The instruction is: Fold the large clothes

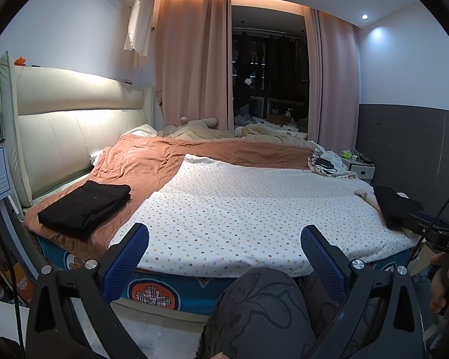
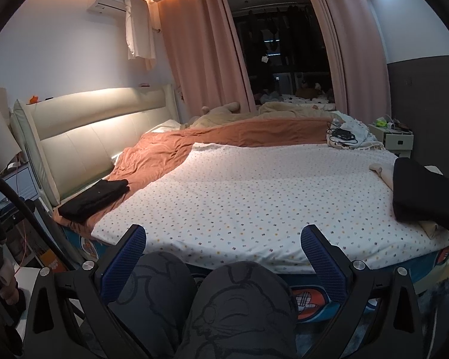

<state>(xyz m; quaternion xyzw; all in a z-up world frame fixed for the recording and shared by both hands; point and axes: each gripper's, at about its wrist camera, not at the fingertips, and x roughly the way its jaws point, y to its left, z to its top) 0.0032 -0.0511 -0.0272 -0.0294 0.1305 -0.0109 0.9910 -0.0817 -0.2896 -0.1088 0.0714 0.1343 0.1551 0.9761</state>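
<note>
both grippers held off the near edge of the bed [image 1: 176, 293], above the knees in patterned grey trousers [image 1: 254, 311]. left gripper [image 1: 224, 239]: jaws spread wide, nothing between them. right gripper [image 2: 224, 238]: same, jaws wide apart and empty.

dotted white sheet [image 1: 254, 203] covers the near and middle part of the bed, flat and bare from the near edge back to the orange blanket [image 1: 152, 155]. plenty of open room on it between the two garments. near edge of the sheet overhangs the blue patterned mattress side.

folded black garment [image 1: 85, 205] sits at the left near corner on the orange blanket, close to the cream headboard [image 1: 74, 128]; neat rectangular stack, long axis running diagonally from the near-left edge toward the bed middle. second black garment [image 2: 425, 194] at the right edge of the bed, loosely heaped on something beige, part hanging toward the edge; long axis probably front-to-back, hard to tell at the fisheye rim.

far right corner: tangle of black cables [image 1: 323, 161] on white cloth, nightstand [image 1: 360, 169] just beyond. pink curtains [image 1: 191, 65] and a dark window behind the bed.

writing: "das" readable on the black device at the right edge of the left wrist view; partial text on the device at the left edge of the right wrist view, not legible.
</note>
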